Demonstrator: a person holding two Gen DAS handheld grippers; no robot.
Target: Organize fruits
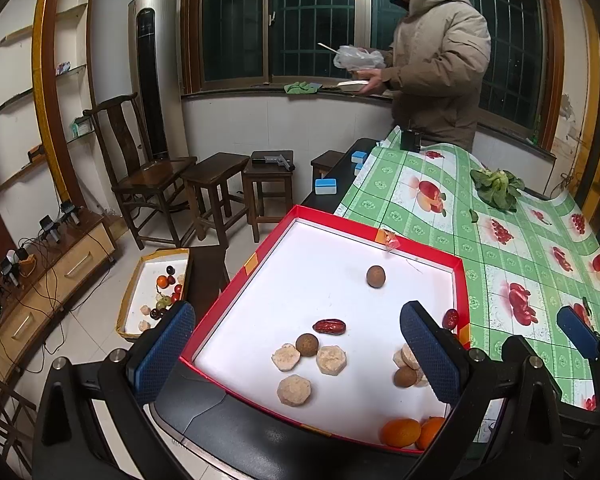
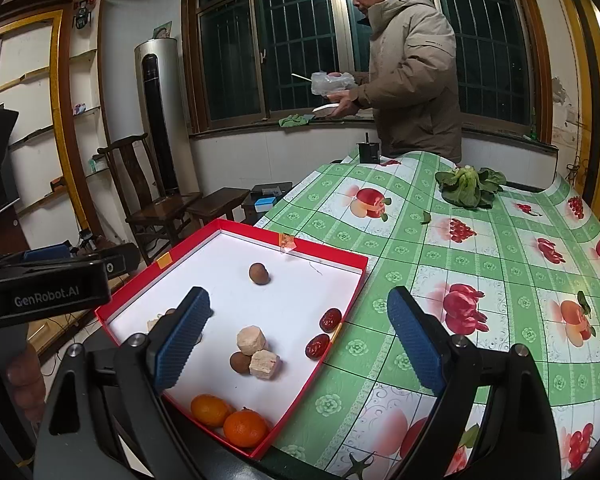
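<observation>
I held both grippers, L (image 1: 296, 354) & R (image 2: 300, 338), released over red tray (image 2: 236, 226); oranges (image 2: 246, 428) sat at 6 o'clock.

Across my surface, green fruit-print cloth (image 2: 480, 264); leafy greens (image 2: 466, 186) at far right. Person in tan coat (image 2: 412, 80) at far window (image 2: 296, 44), plastic bag (image 2: 330, 82) in hand. Far left: dark chair (image 1: 140, 168), stools (image 1: 216, 188), tall grey tower unit (image 1: 152, 76).

Left gripper (image 1: 296, 354) jaws wide apart over red-rimmed tray (image 1: 462, 292), red date (image 1: 329, 326) and brown longan (image 1: 307, 345) between them, oranges (image 1: 401, 432) near right jaw
</observation>
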